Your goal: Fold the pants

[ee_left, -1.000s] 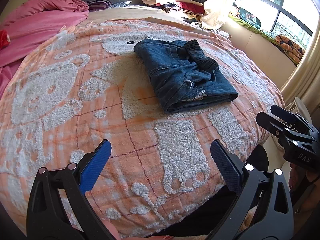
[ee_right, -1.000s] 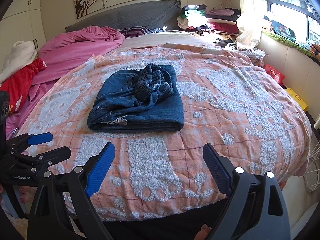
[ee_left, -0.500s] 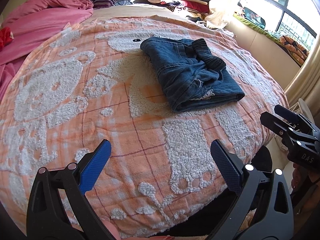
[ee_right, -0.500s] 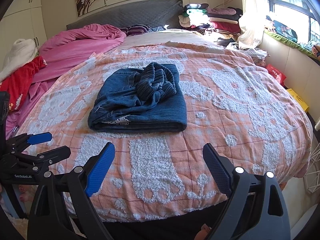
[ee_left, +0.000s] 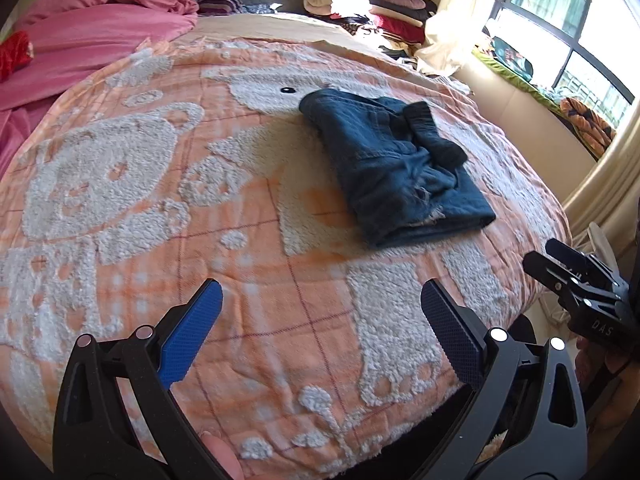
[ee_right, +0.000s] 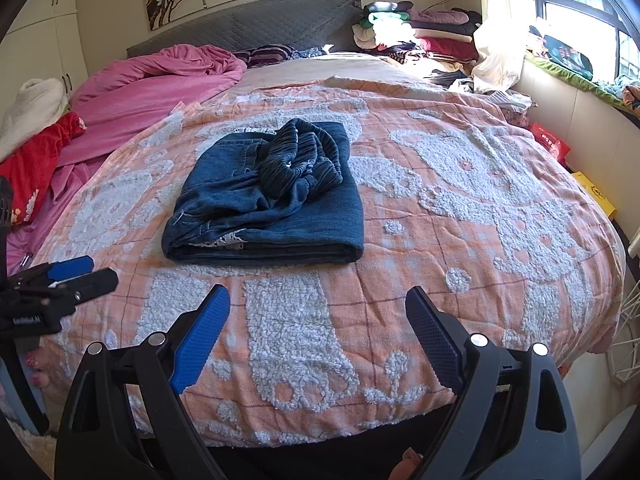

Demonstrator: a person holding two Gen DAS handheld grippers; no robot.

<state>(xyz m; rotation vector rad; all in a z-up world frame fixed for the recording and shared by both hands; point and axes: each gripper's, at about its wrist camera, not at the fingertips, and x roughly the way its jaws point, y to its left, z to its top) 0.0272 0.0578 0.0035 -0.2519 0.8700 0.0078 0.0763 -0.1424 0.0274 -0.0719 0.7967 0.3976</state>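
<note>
Your left gripper (ee_left: 320, 312) and right gripper (ee_right: 318, 320) both stand with jaws spread wide and hold nothing, positioned above the near edge of the bed. The pants (ee_right: 268, 196) lie folded into a compact rectangle on the orange bedspread (ee_right: 460, 200), well apart from both grippers, with the ribbed waistband (ee_right: 304, 156) bunched on top.
</note>
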